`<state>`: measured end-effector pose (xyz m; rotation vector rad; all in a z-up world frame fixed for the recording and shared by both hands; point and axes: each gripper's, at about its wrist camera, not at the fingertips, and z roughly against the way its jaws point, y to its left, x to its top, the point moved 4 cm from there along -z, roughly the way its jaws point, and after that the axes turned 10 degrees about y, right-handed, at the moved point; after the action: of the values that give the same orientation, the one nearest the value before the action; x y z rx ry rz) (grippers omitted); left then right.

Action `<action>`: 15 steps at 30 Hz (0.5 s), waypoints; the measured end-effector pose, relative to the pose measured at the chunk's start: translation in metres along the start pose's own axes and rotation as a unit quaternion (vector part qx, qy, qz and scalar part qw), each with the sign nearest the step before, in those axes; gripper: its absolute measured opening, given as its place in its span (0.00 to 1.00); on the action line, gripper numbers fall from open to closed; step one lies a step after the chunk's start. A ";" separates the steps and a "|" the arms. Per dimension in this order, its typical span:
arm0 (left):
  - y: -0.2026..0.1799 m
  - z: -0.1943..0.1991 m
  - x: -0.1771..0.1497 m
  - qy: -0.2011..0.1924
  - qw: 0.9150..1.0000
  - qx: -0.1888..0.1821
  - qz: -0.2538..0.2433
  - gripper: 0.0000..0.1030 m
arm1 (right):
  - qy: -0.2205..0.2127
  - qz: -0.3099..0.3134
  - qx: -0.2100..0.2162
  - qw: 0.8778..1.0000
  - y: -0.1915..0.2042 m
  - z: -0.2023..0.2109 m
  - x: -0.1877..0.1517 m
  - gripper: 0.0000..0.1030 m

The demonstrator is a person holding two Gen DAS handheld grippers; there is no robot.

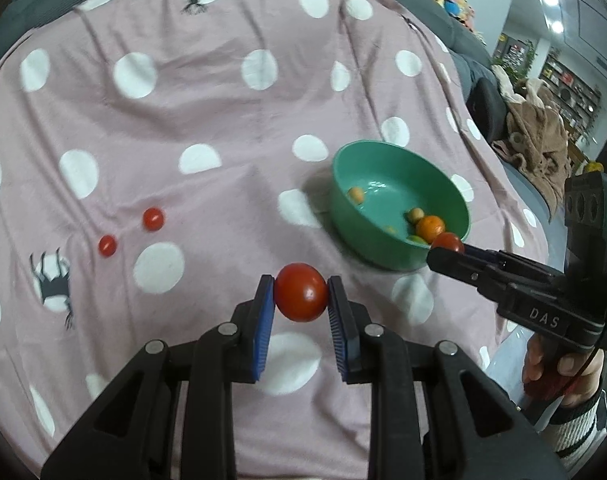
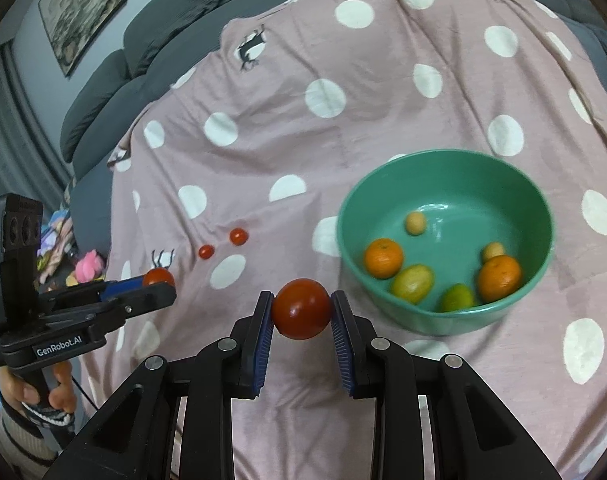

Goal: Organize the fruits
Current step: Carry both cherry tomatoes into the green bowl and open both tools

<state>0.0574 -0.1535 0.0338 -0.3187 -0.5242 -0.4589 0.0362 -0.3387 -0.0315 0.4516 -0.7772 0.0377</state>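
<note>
Clearly printed: right gripper [image 1: 447,250] "DAS"; left gripper [image 2: 159,280] "GenRobot.AI".

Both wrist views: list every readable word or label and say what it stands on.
"DAS": on the black body of the right hand-held gripper.
"GenRobot.AI": on the body of the left hand-held gripper.
Smaller print left of "GenRobot.AI": too blurred to read.
Nothing readable on the framed pictures or the shelves.
</note>
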 end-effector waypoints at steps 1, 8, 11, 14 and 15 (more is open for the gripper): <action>-0.004 -0.003 0.004 0.001 1.000 -0.003 -0.004 0.25 | -0.002 -0.003 -0.002 1.000 -0.003 0.001 0.000 0.30; -0.030 -0.025 0.031 0.006 0.999 -0.026 -0.032 0.25 | -0.016 -0.028 -0.018 0.999 -0.028 0.009 0.003 0.30; -0.045 -0.036 0.043 0.009 0.998 -0.037 -0.049 0.25 | -0.022 -0.041 -0.027 0.999 -0.042 0.013 0.004 0.30; -0.060 -0.050 0.055 0.011 0.997 -0.048 -0.063 0.25 | -0.026 -0.051 -0.038 0.998 -0.056 0.016 0.006 0.30; -0.063 -0.053 0.057 0.011 0.996 -0.052 -0.065 0.25 | -0.027 -0.053 -0.041 0.997 -0.060 0.017 0.007 0.30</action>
<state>0.0916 -0.2474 0.0320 -0.3803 -0.5016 -0.6172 0.0417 -0.4002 -0.0392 0.4169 -0.8036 -0.1060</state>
